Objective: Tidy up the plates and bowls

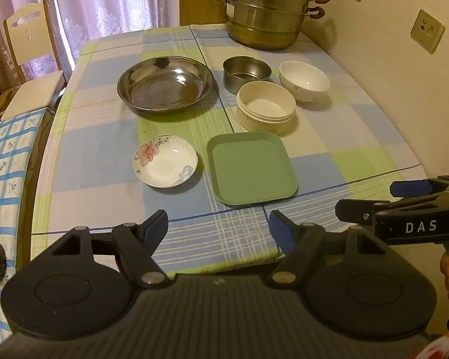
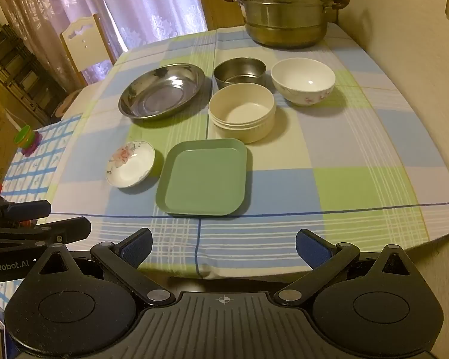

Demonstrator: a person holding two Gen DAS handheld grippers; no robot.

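While both tools wait at the near counter edge, every dish lies untouched, so sorting has apparently not begun. Centre left, the steel basin (image 1: 164, 85) sits alone, its width suiting it as a stack base. Below it rests the floral saucer (image 1: 165, 160), just beside the green square plate (image 1: 251, 167) at centre. Upper right of centre, the steel bowl (image 1: 246, 71), cream bowl (image 1: 265, 106) and white bowl (image 1: 304, 80) cluster closely. The left tool (image 1: 218, 227) and right tool (image 2: 223, 243) stand apart, empty.
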